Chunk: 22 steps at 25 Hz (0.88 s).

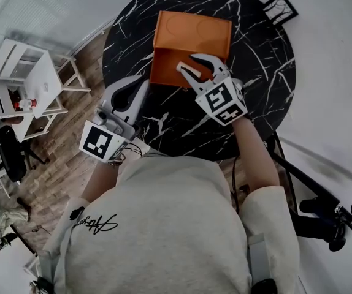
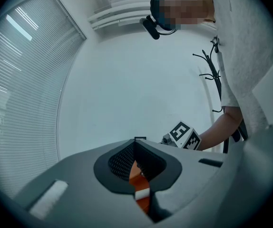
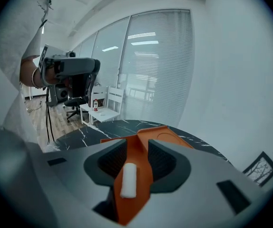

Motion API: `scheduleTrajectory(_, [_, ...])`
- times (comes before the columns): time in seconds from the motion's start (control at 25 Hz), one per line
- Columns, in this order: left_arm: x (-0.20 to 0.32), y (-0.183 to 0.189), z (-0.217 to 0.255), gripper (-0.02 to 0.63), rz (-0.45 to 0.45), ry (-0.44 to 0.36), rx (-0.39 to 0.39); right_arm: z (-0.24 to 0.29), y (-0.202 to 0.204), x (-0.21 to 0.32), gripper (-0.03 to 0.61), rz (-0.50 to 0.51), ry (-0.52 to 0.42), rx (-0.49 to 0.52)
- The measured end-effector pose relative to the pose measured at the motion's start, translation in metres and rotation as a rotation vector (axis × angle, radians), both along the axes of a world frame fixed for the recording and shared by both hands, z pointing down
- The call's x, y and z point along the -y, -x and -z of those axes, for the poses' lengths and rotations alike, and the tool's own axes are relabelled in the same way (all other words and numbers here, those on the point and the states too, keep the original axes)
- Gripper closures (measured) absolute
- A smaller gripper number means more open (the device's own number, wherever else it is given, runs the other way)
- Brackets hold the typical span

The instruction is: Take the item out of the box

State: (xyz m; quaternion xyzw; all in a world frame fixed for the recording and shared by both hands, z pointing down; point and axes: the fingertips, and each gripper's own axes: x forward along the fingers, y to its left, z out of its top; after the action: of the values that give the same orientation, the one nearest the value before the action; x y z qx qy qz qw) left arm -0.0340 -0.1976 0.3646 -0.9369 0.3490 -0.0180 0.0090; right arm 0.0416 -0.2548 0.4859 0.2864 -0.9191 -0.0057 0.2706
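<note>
An orange box [image 1: 191, 29] lies open on the round black marble table [image 1: 262, 72], its lid folded back to the far side. My right gripper [image 1: 187, 63] hovers over the box's near tray, jaws open. In the right gripper view, a small white roll [image 3: 128, 179] lies on the orange box floor [image 3: 143, 160] between the spread jaws of the right gripper [image 3: 137, 139], untouched. My left gripper [image 1: 140, 82] sits at the table's left edge beside the box's near corner, its jaws shut and empty. Through the left gripper [image 2: 136, 140] jaw gap, orange and a white patch [image 2: 141, 194] show.
A small black picture frame [image 1: 280, 8] stands at the table's far right edge. White chairs [image 1: 19, 81] with a red bottle stand on the wood floor to the left, beside a black office chair [image 1: 7, 155]. Black cables and a stand [image 1: 323, 216] lie at the right.
</note>
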Motion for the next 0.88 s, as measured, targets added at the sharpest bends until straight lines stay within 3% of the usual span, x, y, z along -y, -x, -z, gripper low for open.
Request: scheduleTrajectory(0.88, [-0.003, 0.006, -0.005, 0.611, 0.024, 0.008, 0.012, -0.058, -0.006, 0.002, 0.462, 0.048, 0.131, -0.127])
